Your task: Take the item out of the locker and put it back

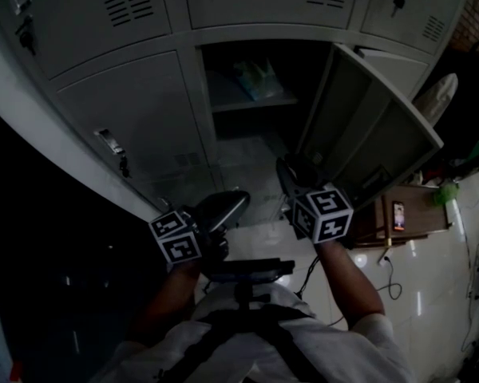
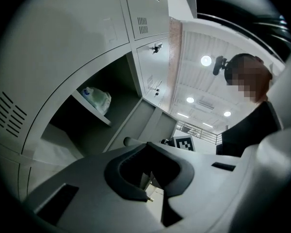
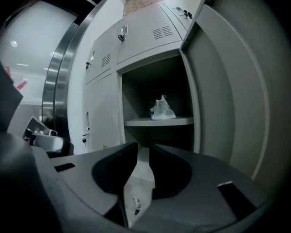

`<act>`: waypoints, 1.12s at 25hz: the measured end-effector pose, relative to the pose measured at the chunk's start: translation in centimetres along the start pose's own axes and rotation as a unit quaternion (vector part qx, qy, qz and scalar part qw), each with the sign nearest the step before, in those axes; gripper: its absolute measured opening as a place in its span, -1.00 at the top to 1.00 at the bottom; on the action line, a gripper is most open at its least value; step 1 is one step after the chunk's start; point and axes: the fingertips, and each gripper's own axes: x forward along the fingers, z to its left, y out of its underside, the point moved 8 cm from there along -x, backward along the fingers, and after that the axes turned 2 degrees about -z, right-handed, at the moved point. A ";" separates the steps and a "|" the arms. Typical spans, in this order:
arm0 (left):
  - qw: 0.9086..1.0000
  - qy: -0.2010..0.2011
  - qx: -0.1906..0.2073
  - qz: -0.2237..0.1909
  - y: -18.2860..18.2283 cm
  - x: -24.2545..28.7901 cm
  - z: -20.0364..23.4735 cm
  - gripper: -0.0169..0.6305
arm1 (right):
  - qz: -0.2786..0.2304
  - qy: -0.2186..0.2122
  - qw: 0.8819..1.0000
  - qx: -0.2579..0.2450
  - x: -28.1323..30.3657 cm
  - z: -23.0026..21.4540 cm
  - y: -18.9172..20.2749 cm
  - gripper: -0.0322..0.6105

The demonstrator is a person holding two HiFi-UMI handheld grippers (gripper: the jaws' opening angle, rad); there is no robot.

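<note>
Near: we see left hand-held gripper (image 2: pixel 150 178) and right hand-held gripper (image 3: pixel 143 154) released, jaws narrowly parted, nothing between. We judge both free for reach. Door (image 1: pixel 367 126) at right swung wide, so opening unobstructed. Far: bag (image 3: pixel 162 108) on shelf (image 3: pixel 160 122), upper centre, well apart from both. We judge take-out not yet begun.
</note>
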 end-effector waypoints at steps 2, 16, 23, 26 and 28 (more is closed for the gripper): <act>1.000 0.001 0.008 -0.003 -0.6 0.6 0.2 0.95 | -0.008 0.005 1.000 -0.007 0.6 -0.3 -0.8 0.64; 0.998 -0.013 0.057 -0.023 -4.5 4.0 2.1 0.95 | -0.056 0.042 0.995 -0.067 6.0 -1.4 -7.1 0.50; 0.997 -0.015 0.072 -0.021 -5.8 5.0 2.7 0.95 | -0.055 0.065 0.991 -0.104 9.7 -2.7 -9.1 0.31; 0.997 -0.015 0.077 -0.021 -6.5 5.2 3.0 0.95 | -0.050 0.067 0.990 -0.111 11.2 -3.2 -10.0 0.20; 0.997 -0.016 0.077 -0.023 -6.8 5.4 3.3 0.95 | -0.048 0.066 0.990 -0.113 12.3 -3.6 -10.5 0.16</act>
